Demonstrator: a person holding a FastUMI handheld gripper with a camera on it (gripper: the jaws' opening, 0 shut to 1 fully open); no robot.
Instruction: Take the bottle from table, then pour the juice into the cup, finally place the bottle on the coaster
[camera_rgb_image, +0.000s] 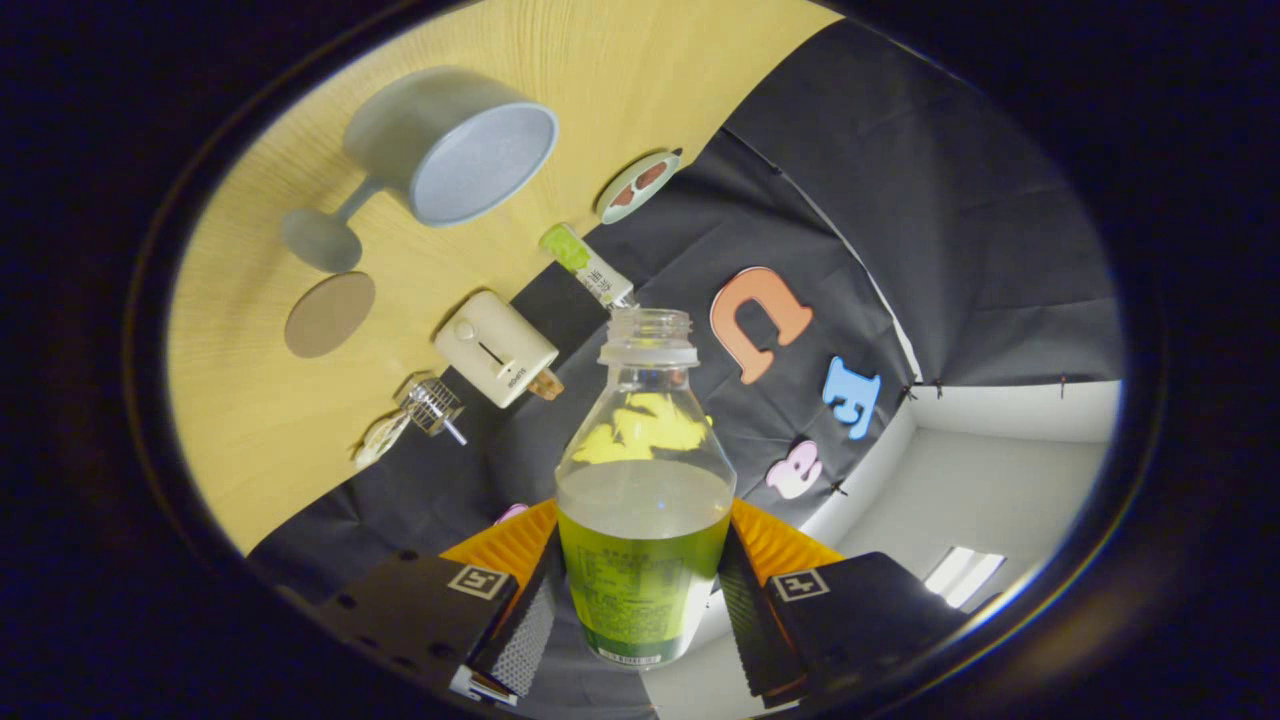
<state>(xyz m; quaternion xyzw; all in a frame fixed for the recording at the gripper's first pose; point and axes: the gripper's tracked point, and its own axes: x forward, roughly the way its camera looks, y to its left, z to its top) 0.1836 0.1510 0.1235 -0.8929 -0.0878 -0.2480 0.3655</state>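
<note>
The gripper (645, 590) is clamped on the juice bottle (645, 480). Both fingers (520, 620) press against the labelled lower body, one on each side, so the bottle stands between them with its neck pointing forward along the finger axis. The cap is off and the threaded mouth is open.

Handling, as a judgement: the bottle is thin clear plastic, roughly half full, so it is moderately light, with the weight concentrated at the held end. The wall will likely flex under excess clamp force, and squeezing could push liquid toward the open mouth. The label wrap offers better friction than the bare upper section. The current hold on the lower body is suitable; a grip at the tapering shoulder would tend to slip.

The view is rolled, with the table (300, 400) running up one side, which suggests the bottle is being tilted.

Beyond the fingers and off to the left lies the round coaster (330, 314). Just past it is the grey stemmed cup (450, 150), its open bowl facing the gripper. The mouth is well apart from the cup rim. Nearer lie a cream-coloured box device (495, 347) and a small wire-and-glass item (420, 415).
</note>
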